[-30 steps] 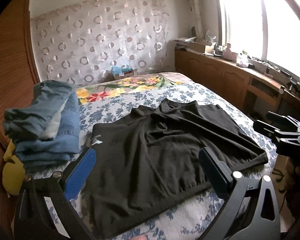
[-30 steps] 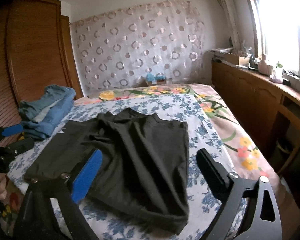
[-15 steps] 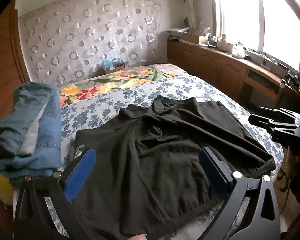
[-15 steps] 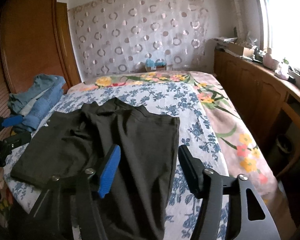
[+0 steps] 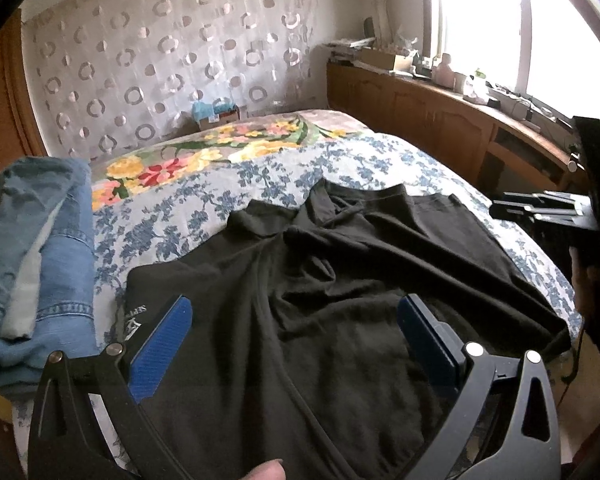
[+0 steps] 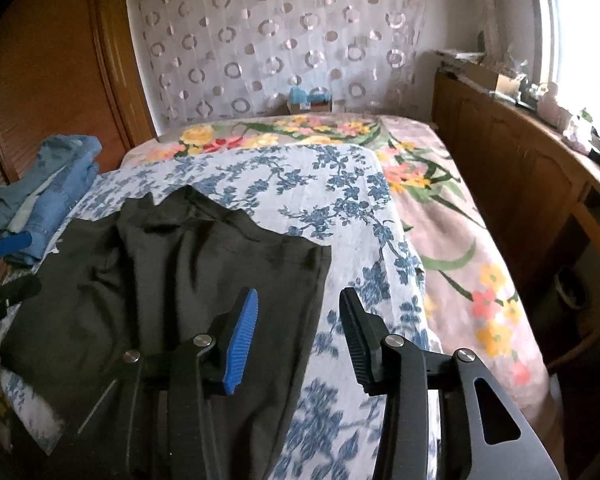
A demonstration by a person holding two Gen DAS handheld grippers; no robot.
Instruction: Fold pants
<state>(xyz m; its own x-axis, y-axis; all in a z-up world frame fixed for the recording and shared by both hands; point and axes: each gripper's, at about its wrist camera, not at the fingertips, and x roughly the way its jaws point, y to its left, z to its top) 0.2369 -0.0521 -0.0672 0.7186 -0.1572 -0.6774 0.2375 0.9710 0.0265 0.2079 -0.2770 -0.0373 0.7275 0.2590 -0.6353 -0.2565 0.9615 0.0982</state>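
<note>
Black pants lie spread and rumpled on the bed, across a sheet printed with blue flowers; a second, pinker cover with yellow and red blooms shows toward the headboard end and down the window side. Near one edge of the pants a small pale logo with some lettering is printed, too small and skewed to read.

Over the near part of the cloth hovers the left tool, its blue-padded fingers spread wide with the fabric below them, not pinched. A fingertip of the person shows at the bottom edge of that view. The right tool sits above the pants' side edge, where black cloth meets the flowered sheet; its jaws have just been closing and now stand partly apart, with nothing caught between them.

Folded blue jeans are stacked at the side of the bed next to the wooden wardrobe. Behind the bed hangs a sheer curtain patterned with rings, and a small box stands at its foot. Wooden cabinets with clutter on top run under the bright window.
</note>
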